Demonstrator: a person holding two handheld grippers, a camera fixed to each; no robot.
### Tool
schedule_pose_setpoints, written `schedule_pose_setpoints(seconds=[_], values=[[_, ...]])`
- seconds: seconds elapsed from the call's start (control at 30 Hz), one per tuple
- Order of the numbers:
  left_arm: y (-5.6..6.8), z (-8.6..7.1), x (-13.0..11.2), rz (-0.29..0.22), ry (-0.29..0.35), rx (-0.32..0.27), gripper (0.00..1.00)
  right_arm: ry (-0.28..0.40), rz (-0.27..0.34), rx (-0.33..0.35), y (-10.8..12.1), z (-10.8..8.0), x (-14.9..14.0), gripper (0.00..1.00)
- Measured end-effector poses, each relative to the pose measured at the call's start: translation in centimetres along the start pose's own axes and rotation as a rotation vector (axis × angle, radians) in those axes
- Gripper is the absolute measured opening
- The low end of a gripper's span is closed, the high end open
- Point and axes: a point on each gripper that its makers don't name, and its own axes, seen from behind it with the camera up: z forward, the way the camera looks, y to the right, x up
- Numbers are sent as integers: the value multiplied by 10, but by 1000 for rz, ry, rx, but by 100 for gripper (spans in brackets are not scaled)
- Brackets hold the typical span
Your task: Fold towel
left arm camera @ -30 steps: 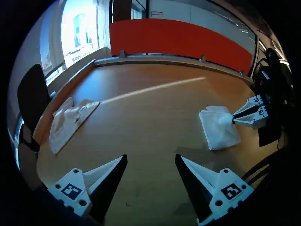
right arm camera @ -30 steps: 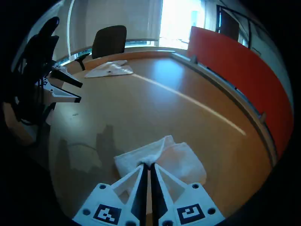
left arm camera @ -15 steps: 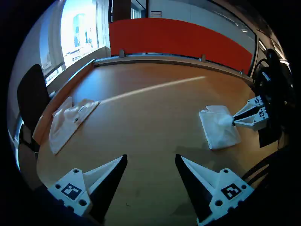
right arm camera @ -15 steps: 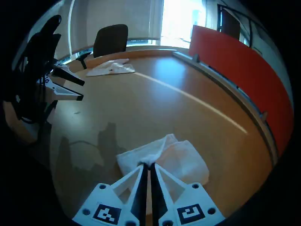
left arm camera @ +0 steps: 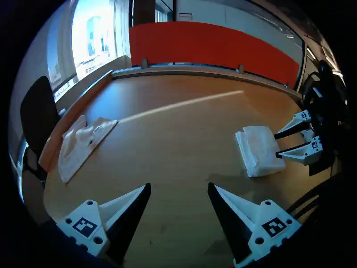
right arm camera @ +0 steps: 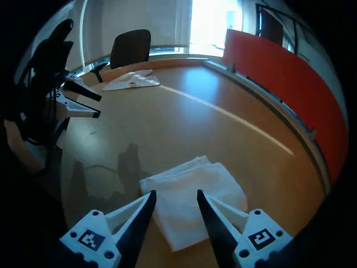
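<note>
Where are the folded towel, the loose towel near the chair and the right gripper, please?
folded towel [right arm camera: 192,183], right gripper view, middle of its top layer.
loose towel [left arm camera: 82,143], left gripper view, middle of the cloth.
right gripper [right arm camera: 176,193], right gripper view, midway between its fingertips.

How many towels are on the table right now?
2. A folded towel lies flat just in front of the open right gripper; a loosely spread towel sits at the table edge near the black chair.
</note>
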Motion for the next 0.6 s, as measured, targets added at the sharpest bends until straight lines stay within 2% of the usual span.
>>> schedule_pose_setpoints(seconds=[0.07, 0.37, 0.6], values=[[1, 0, 0, 2, 0, -1, 94, 0, 6, -4, 1, -1, -1, 79], [4, -1, 2, 5, 3, -4, 94, -7, 26, -21, 4, -7, -12, 79], [7, -2, 2, 11, 6, -7, 94, -38, 47, -35, 4, -11, -34, 79]])
